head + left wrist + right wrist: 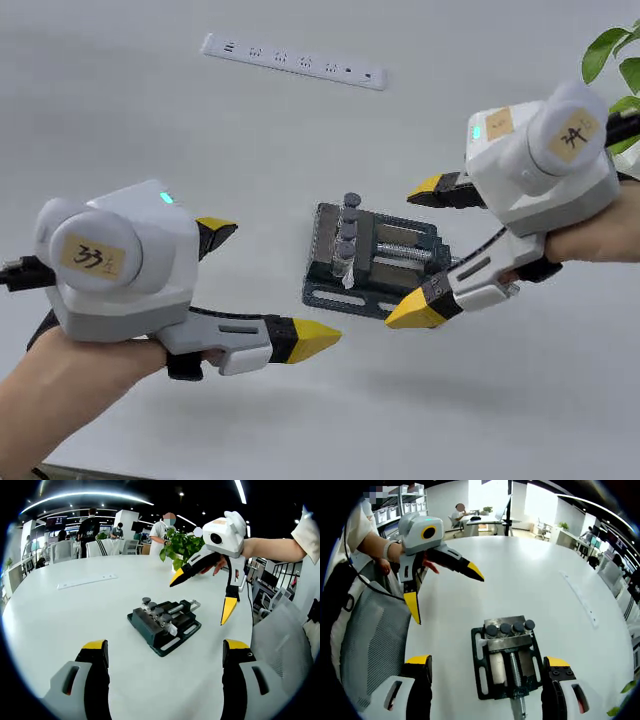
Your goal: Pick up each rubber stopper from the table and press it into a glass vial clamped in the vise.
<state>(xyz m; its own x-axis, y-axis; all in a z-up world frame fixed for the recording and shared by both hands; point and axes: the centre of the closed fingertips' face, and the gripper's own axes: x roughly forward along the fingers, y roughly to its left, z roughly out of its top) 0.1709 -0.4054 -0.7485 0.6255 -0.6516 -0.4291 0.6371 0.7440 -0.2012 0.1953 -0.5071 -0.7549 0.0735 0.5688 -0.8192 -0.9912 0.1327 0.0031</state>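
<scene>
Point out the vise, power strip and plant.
vise [325, 290], head view, near end of its base.
power strip [294, 61], head view, middle of its top face.
plant [603, 50], head view, a leaf at the right edge.

Bright, even o/head strip lights [90, 494]; soft shadows on table [480, 400]; fisheye edges warped.

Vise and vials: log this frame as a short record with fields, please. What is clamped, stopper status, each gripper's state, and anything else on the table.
Vise: stands on the white table
Vials: a row of four clamped in the vise
Stoppers: four dark ones, one on top of each vial
Left gripper: open, holds nothing, beside the vise
Right gripper: open, holds nothing, raised near the vise
Other: power strip farther back on the table; plant leaves at the edge of the head view
</scene>
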